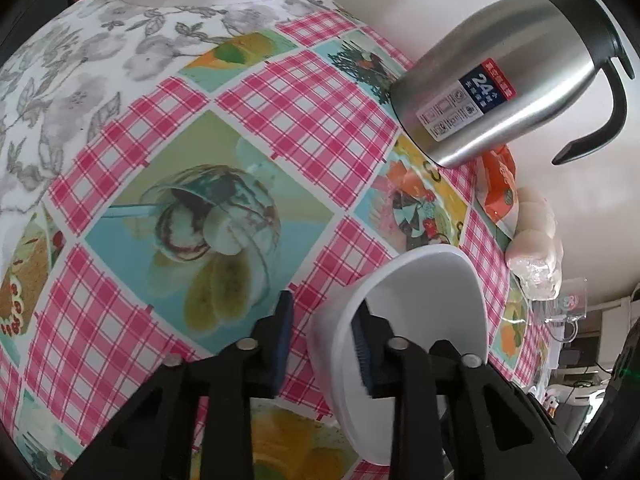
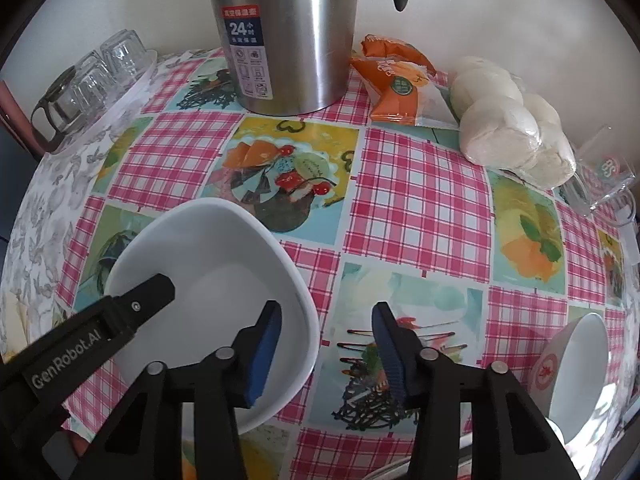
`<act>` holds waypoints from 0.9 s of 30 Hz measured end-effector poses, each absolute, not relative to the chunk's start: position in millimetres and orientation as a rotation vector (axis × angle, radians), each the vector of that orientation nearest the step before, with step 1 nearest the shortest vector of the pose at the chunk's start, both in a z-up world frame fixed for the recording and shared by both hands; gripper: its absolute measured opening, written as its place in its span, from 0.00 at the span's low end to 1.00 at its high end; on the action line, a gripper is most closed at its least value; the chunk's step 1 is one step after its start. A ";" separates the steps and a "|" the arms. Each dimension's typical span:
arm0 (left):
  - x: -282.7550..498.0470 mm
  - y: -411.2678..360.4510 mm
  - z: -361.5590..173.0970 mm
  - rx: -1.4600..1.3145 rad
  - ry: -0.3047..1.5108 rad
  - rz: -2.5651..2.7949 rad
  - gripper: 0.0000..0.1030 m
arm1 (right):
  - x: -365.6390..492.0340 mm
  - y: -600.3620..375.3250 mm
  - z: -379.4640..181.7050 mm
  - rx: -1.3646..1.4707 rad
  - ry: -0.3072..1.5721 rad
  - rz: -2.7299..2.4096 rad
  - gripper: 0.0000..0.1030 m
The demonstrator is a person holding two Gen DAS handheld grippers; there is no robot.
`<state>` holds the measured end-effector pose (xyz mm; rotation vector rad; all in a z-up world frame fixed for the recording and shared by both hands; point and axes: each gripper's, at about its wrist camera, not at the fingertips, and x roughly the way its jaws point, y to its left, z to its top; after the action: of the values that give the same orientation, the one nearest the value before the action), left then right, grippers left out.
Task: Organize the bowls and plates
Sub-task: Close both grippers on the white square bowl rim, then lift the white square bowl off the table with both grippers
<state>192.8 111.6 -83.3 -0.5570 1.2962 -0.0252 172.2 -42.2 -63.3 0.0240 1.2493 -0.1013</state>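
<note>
A plain white bowl (image 1: pixel 416 312) sits on the checked tablecloth. My left gripper (image 1: pixel 324 340) is open; its right finger is inside the bowl and its left finger outside, so the near rim lies between the jaws with a gap. The same bowl shows in the right wrist view (image 2: pixel 216 264), with the left gripper's black finger (image 2: pixel 140 304) over its rim. My right gripper (image 2: pixel 326 352) is open and empty; its left finger hangs over that bowl and its right finger over the cloth. A second white bowl with a red emblem (image 2: pixel 576 364) stands at the lower right.
A steel thermos jug (image 2: pixel 288 32) stands at the back. Right of it lie an orange snack packet (image 2: pixel 396 80) and a bag of white buns (image 2: pixel 512 120). Upturned glasses on a tray (image 2: pixel 92 84) are at the back left. A clear glass mug (image 2: pixel 608 184) lies at the right edge.
</note>
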 end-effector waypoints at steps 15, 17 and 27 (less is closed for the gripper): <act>189.9 111.6 -78.3 -0.560 1.308 -0.060 0.15 | 167.9 -30.1 -61.0 0.018 1.243 -0.062 0.26; 189.4 113.5 -75.8 -0.560 1.305 -0.059 0.15 | 166.8 -32.3 -59.7 0.030 1.241 -0.065 0.20; 180.5 102.8 -34.5 -0.509 1.233 -0.105 0.15 | 149.7 -46.9 -20.7 0.091 1.160 -0.055 0.15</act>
<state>180.5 102.8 -34.5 -0.5091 1.2331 -0.1047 149.7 -46.9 -20.7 0.0913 1.1603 -0.0546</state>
